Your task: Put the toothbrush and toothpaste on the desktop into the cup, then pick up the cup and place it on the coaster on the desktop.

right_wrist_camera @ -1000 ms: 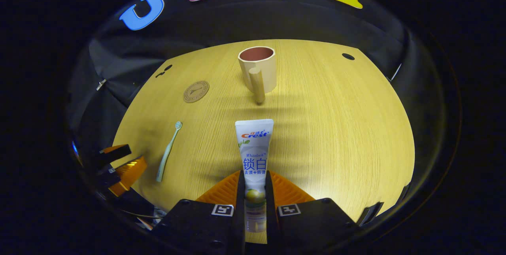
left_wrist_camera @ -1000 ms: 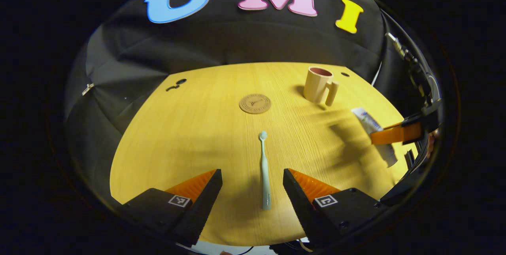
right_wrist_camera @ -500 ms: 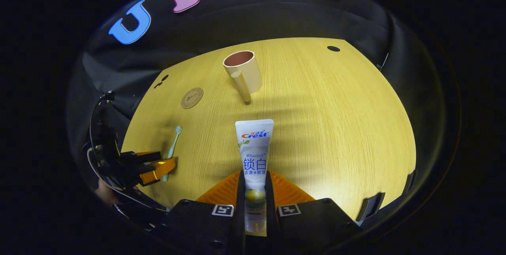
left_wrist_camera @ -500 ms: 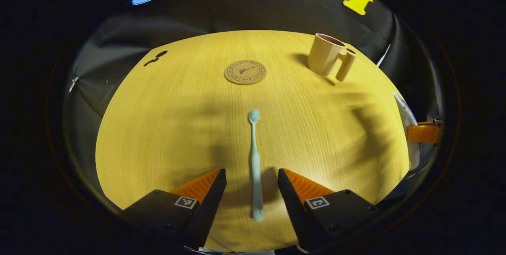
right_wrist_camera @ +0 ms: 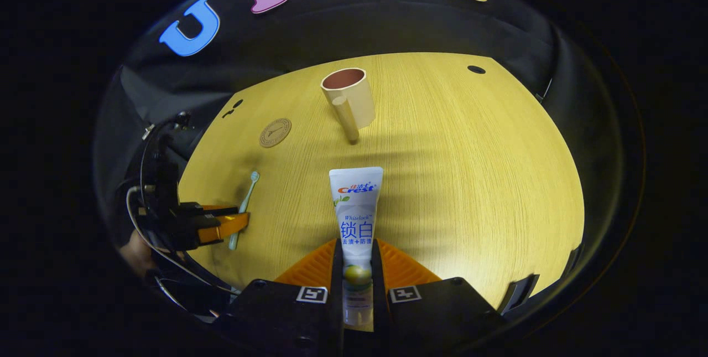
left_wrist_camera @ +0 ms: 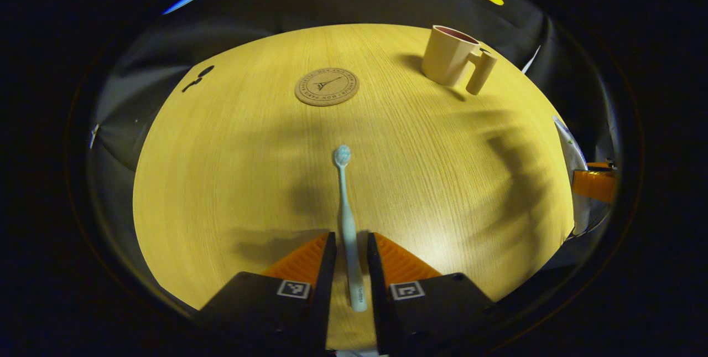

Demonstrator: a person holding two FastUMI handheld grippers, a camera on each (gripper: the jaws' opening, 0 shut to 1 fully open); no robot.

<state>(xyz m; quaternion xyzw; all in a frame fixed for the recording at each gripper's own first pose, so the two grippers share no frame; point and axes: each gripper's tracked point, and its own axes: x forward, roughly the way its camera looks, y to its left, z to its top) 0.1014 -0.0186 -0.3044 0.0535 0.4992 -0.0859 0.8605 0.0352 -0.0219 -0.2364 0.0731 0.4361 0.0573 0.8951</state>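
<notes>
A pale green toothbrush (left_wrist_camera: 344, 202) lies on the wooden desktop (left_wrist_camera: 232, 152), bristle end pointing away. My left gripper (left_wrist_camera: 349, 235) is shut on its handle, with a finger pressing each side. In the right gripper view, my right gripper (right_wrist_camera: 357, 243) is shut on the lower end of a white toothpaste tube (right_wrist_camera: 355, 207), whose flat end points at the cup (right_wrist_camera: 354, 97). That beige cup stands upright at the far side, pink inside and with nothing in it, handle toward me. A round cork coaster (right_wrist_camera: 275, 132) lies left of it. The left gripper (right_wrist_camera: 221, 224) and toothbrush (right_wrist_camera: 246, 196) sit at the left.
In the left gripper view, the cup (left_wrist_camera: 445, 55) is far right, the coaster (left_wrist_camera: 326, 86) far centre, and the right gripper (left_wrist_camera: 592, 182) with the toothpaste (left_wrist_camera: 569, 146) at the right edge. Small dark holes mark the desktop's far corners. Black cloth surrounds the table.
My left gripper came down and forward over the toothbrush and its fingers closed from wide open onto the handle. The right gripper kept hold of the toothpaste and barely shifted.
</notes>
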